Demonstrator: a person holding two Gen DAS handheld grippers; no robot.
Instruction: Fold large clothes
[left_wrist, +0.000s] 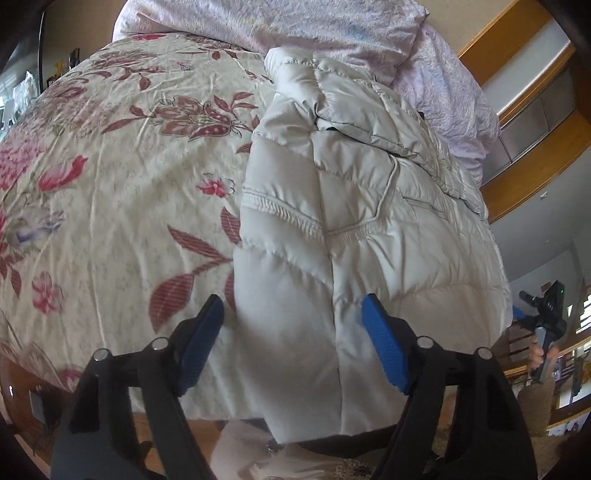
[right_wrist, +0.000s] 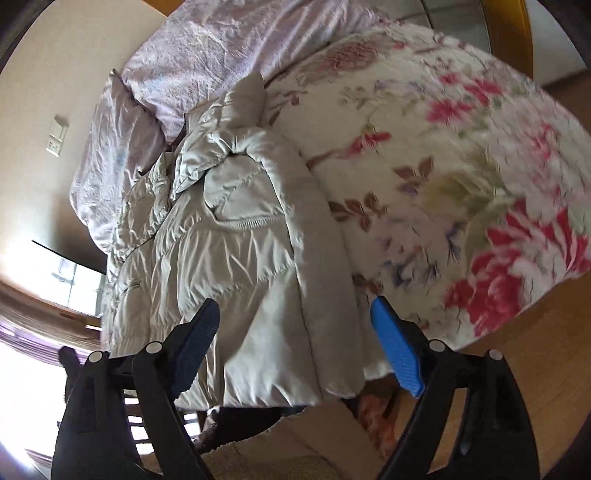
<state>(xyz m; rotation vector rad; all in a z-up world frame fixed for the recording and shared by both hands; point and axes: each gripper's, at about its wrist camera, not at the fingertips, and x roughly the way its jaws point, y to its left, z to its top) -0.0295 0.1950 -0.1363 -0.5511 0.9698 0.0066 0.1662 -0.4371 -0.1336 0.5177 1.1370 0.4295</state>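
your cream quilted puffer jacket (left_wrist: 369, 206) lies on the floral bedspread (left_wrist: 118, 177), along the bed's edge, with its long axis running from the hem at your near edge up toward the pale lilac duvet (left_wrist: 303, 26) at 12 o'clock. the upper part, collar or hood, is bunched and folded over itself at the far end; the lower body lies fairly flat, with an elastic-trimmed seam crossing it.

your left gripper (left_wrist: 291, 347) hangs over the near hem with its jaws spread wide and nothing between the pads pressed: the jacket's left edge passes between the blue pads (left_wrist: 384, 347), the bulk of the coat spreading from 12 to 2 o'clock. in the left wrist view your right gripper (left_wrist: 543, 314) shows at 3 o'clock, off beyond the bed's edge, apart from the fabric.

from the right wrist view, the right gripper (right_wrist: 295, 350) is also open and empty, tilted down at the jacket (right_wrist: 236, 258), whose nearest hem corner sits just ahead of the pads at 12 o'clock, the coat stretching away toward 11 and the bedspread (right_wrist: 461, 166) filling 1 to 3 o'clock. this view is motion-blurred.

the left looks nearer a usable hold. i judge the next move turns on both grippers taking the hem corners, then carrying them along the long axis toward the collar.
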